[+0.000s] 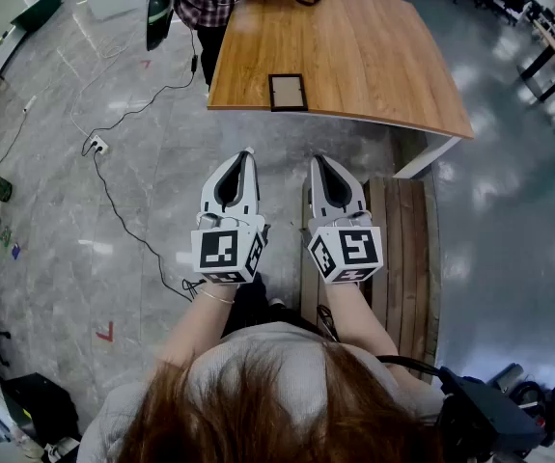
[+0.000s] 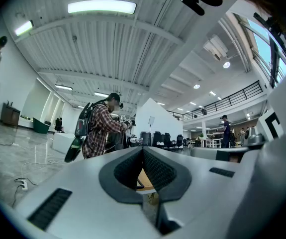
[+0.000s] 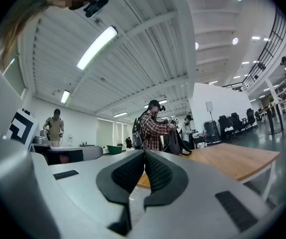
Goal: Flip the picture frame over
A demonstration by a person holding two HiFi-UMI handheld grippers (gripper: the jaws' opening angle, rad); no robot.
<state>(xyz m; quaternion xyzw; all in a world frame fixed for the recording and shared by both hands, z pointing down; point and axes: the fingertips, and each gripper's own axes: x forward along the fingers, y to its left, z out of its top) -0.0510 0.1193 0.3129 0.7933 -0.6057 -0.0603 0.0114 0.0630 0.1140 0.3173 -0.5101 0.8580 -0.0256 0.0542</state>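
Jaws together and empty, left gripper and right gripper point level toward the picture frame, flat at the worktop's near edge, well ahead and between them; neither seems clearly nearer.

picture frame on table, at near edge, bench before it

Dark picture frame; wood-brown table; red plaid shirt; grey marbled floor.

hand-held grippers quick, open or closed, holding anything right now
left hand-held gripper: closed, holding nothing
right hand-held gripper: closed, holding nothing
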